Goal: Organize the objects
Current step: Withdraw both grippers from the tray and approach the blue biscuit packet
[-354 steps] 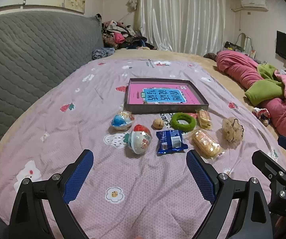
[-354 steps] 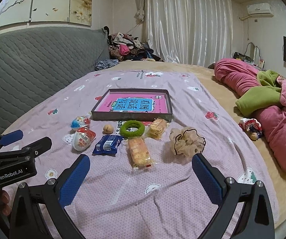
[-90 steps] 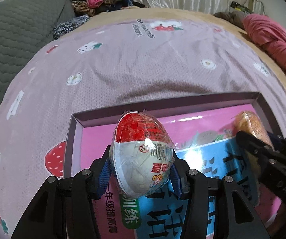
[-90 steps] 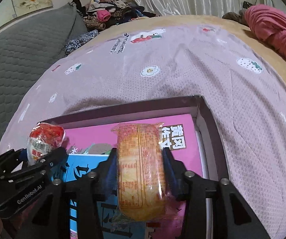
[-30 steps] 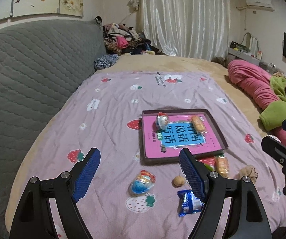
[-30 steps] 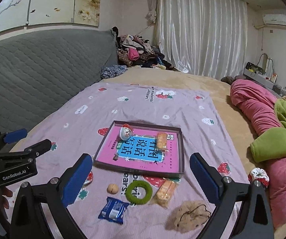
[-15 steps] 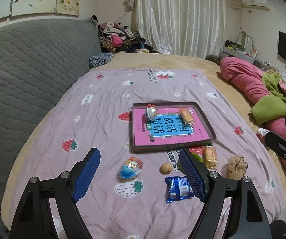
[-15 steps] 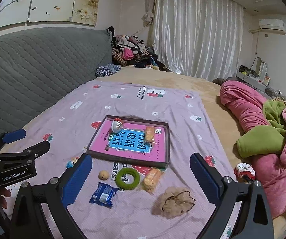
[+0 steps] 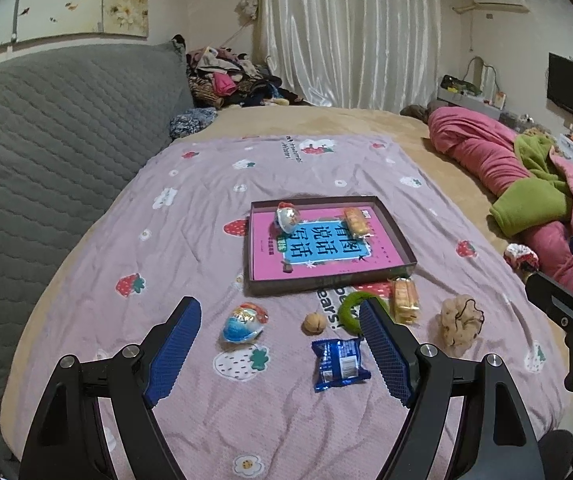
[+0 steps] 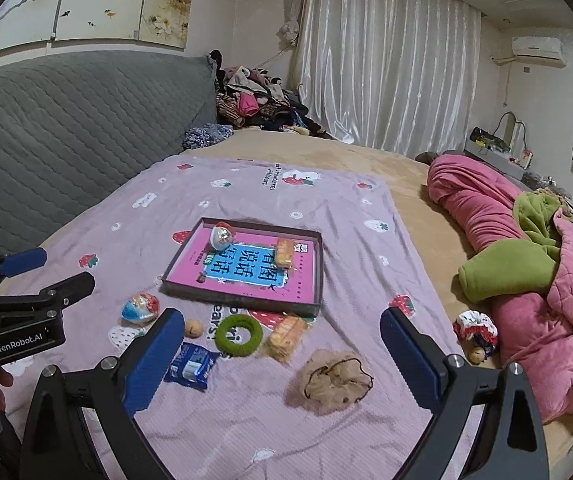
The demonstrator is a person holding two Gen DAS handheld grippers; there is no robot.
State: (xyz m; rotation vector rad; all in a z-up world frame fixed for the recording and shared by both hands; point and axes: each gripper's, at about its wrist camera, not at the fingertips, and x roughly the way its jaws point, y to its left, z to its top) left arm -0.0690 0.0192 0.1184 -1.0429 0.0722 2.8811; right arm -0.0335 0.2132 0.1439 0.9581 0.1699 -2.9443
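- Now both the left gripper (image 9: pixel 280 354) and right gripper (image 10: pixel 282 356) hover released, holding nothing.
- Near them on the lilac printed blanket (image 9: pixel 190 248) lie a blue-capped wrapped toy egg (image 9: pixel 243 322), walnut (image 9: pixel 314 323), blue snack packet (image 9: pixel 338 363), green ring (image 10: pixel 238 334), wrapped biscuit pack (image 10: pixel 286 332) and beige scrunchie (image 10: pixel 334 380).
- Farther off, the shallow dark tray (image 9: pixel 398 236) with a pink book holds a red-capped egg (image 9: pixel 286 216) and another biscuit pack (image 9: pixel 356 222).

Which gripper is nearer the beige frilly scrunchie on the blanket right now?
Right. The beige frilly scrunchie lies between the open fingers of the right gripper, just ahead. The left gripper sits off to its left, over the blue snack packet.
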